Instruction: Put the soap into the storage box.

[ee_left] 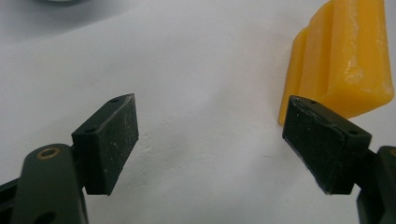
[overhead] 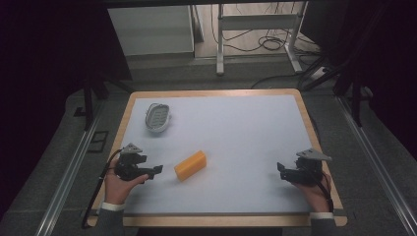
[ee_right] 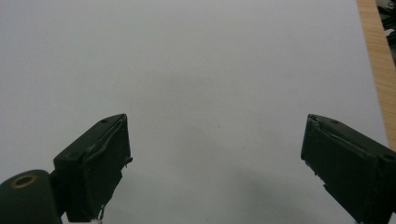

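- While I watch from the high view, the left gripper (overhead: 156, 170) sits at the near-left of the table (overhead: 295, 92), held in the person's left hand (overhead: 118, 183), pointing toward the yellow block (overhead: 190, 165).
- Left gripper view: jaws spread wide, released, nothing between them. The left gripper (ee_left: 208, 140) hovers low over the white mat (ee_left: 196, 65); the yellow block (ee_left: 348, 56) lies just beyond the jaw on the right of that view, near its tip. I cannot tell whether they touch.
- Right gripper (overhead: 279, 168) at the near-right of the table, held in the right hand (overhead: 314, 189). Right gripper view: right gripper (ee_right: 217, 154) also wide open, empty, bare white mat (ee_right: 187, 60) ahead and the wooden table edge (ee_right: 376, 60) at the far right of that view.
- Yellow block: elongated, waxy, with a lengthwise ridge or step and pale scuffing on top. It lies on the mat, left of centre in the near half, angled.
- An oval metal strainer-like dish (overhead: 158, 117) sits at the far-left of the mat, well apart from the block and both grippers.
- I see nothing lying between the left gripper and the block.
- Beyond the table: a metal frame (overhead: 255, 29) and loose cables (overhead: 270, 42) on the floor.
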`<state>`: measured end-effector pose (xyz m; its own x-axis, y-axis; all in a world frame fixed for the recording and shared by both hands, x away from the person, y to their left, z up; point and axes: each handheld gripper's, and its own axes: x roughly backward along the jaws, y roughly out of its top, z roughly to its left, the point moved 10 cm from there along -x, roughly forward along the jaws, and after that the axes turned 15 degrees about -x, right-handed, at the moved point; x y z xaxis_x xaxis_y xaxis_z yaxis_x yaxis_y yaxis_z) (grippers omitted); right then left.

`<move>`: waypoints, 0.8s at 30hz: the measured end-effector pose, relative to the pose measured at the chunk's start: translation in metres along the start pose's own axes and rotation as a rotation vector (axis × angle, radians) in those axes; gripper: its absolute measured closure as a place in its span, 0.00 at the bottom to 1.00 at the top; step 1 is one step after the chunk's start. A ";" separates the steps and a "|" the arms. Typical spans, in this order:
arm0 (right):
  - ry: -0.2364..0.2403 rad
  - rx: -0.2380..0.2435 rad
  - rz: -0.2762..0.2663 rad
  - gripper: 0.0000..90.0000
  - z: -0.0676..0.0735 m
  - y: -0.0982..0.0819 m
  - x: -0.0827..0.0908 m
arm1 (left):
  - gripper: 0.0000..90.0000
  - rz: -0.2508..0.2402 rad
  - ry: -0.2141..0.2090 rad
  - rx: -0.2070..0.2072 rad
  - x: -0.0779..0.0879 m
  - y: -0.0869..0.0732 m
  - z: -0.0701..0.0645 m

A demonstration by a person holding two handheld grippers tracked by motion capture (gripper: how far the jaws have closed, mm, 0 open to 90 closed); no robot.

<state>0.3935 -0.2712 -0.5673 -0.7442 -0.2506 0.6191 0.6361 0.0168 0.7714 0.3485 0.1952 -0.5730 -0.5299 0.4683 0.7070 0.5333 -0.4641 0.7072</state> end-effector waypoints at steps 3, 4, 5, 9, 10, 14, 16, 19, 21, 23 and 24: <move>-0.005 -0.007 -0.013 0.10 -0.004 0.002 0.005 | 0.20 0.022 -0.002 -0.024 0.001 0.000 -0.001; -0.005 -0.007 -0.013 0.10 -0.004 0.002 0.005 | 0.20 0.022 -0.002 -0.024 0.001 0.000 -0.001; -0.008 -0.008 -0.014 0.10 -0.004 0.002 0.005 | 0.20 0.030 -0.005 -0.026 0.001 -0.001 -0.001; -0.016 -0.009 -0.009 0.11 -0.005 0.002 0.005 | 0.20 0.036 -0.007 -0.031 0.005 0.001 0.000; -0.016 -0.007 -0.006 0.11 -0.005 0.001 0.005 | 0.20 0.033 -0.009 -0.032 0.007 0.003 0.001; -0.030 0.002 -0.005 0.11 -0.004 0.001 0.005 | 0.17 0.017 -0.011 -0.020 0.012 0.013 0.002; -0.029 0.000 -0.007 0.11 -0.003 0.002 0.007 | 0.17 0.003 -0.006 -0.014 0.016 0.023 0.002; -0.031 0.002 -0.011 0.11 -0.003 0.002 0.008 | 0.16 0.002 -0.016 -0.031 0.019 0.030 -0.001; -0.032 0.001 -0.012 0.11 -0.004 0.002 0.009 | 0.16 0.001 -0.017 -0.044 0.021 0.034 -0.002; -0.035 -0.005 -0.015 0.11 -0.005 0.002 0.010 | 0.16 -0.001 -0.025 -0.052 0.023 0.039 -0.004; -0.036 -0.005 -0.015 0.11 -0.006 0.002 0.010 | 0.16 -0.001 -0.025 -0.052 0.023 0.039 -0.004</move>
<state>0.3884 -0.2791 -0.5603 -0.7602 -0.2162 0.6126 0.6259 0.0087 0.7798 0.3544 0.1847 -0.5296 -0.5131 0.4872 0.7067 0.4974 -0.5022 0.7074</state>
